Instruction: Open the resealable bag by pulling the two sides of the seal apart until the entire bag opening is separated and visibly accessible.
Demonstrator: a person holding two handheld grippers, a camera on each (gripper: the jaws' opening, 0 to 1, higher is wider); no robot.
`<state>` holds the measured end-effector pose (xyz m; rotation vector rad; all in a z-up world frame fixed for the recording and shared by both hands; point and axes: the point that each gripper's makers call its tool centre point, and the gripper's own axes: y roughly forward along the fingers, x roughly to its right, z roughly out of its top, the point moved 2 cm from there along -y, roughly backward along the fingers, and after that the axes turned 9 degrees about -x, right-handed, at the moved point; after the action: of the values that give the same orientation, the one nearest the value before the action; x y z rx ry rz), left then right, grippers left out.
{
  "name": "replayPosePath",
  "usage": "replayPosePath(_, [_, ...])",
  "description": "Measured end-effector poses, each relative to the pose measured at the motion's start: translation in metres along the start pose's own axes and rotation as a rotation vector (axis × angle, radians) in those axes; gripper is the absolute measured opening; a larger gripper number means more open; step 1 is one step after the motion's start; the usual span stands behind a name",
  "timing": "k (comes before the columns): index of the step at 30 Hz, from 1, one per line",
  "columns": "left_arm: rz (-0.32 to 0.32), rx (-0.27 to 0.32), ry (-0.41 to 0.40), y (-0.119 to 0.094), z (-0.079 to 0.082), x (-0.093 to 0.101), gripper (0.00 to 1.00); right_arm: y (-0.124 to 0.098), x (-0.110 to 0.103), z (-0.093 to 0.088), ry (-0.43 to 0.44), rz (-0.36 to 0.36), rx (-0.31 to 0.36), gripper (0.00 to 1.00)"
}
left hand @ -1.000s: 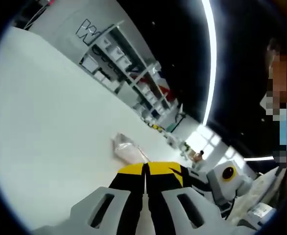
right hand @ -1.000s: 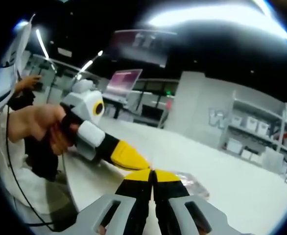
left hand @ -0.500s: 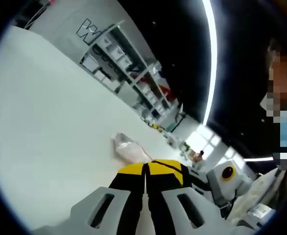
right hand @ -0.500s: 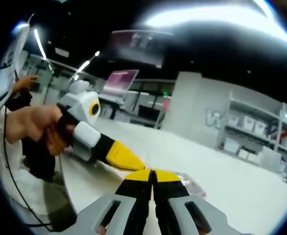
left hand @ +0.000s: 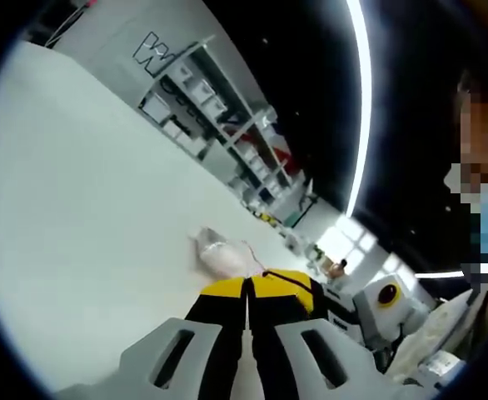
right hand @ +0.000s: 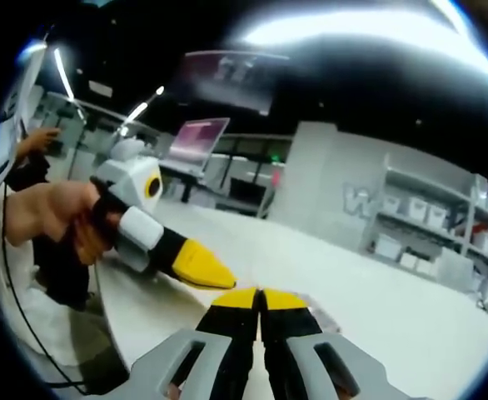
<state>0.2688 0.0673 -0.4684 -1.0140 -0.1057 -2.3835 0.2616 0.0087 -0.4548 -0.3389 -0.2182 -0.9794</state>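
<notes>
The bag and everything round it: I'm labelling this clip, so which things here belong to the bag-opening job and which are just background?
Part of the job:
- resealable bag on the white table
- left gripper, jaws shut at the bag's edge
- right gripper, jaws shut
- hand holding the left gripper

Just background:
- shelves with bins
- monitor

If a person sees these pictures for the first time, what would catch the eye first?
Probably the two yellow-tipped grippers meeting over the white table: in the right gripper view, the left gripper comes in from the left, held by a hand, beside the shut right gripper. Beyond the tips lies the resealable bag, crumpled on the table.
</notes>
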Motion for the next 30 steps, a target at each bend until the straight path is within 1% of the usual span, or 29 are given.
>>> replayPosePath(4, [0.005, 0.005, 0.002, 0.0, 0.002, -0.002, 0.0, -0.001, 0.009, -0.002, -0.002, -0.026, -0.01, 0.0])
replayPosePath(7, [0.006, 0.012, -0.004, 0.0, 0.003, -0.002, 0.0, -0.003, 0.02, -0.006, -0.003, -0.059, -0.023, 0.0])
replayPosePath(11, [0.003, 0.01, -0.005, 0.0, 0.002, 0.0, 0.01, -0.006, 0.026, -0.006, 0.007, -0.074, -0.021, 0.0])
replayPosePath(17, [-0.018, 0.02, -0.013, 0.0, 0.004, 0.003, 0.01, -0.003, 0.012, 0.004, 0.003, -0.026, 0.01, 0.0])
replayPosePath(23, [-0.047, 0.034, -0.027, -0.001, 0.007, 0.006, 0.01, -0.001, 0.005, 0.006, 0.016, 0.007, 0.017, 0.0])
replayPosePath(30, [-0.068, 0.034, -0.035, -0.001, 0.007, 0.01, 0.01, 0.0, -0.003, 0.012, 0.02, 0.039, 0.033, 0.0])
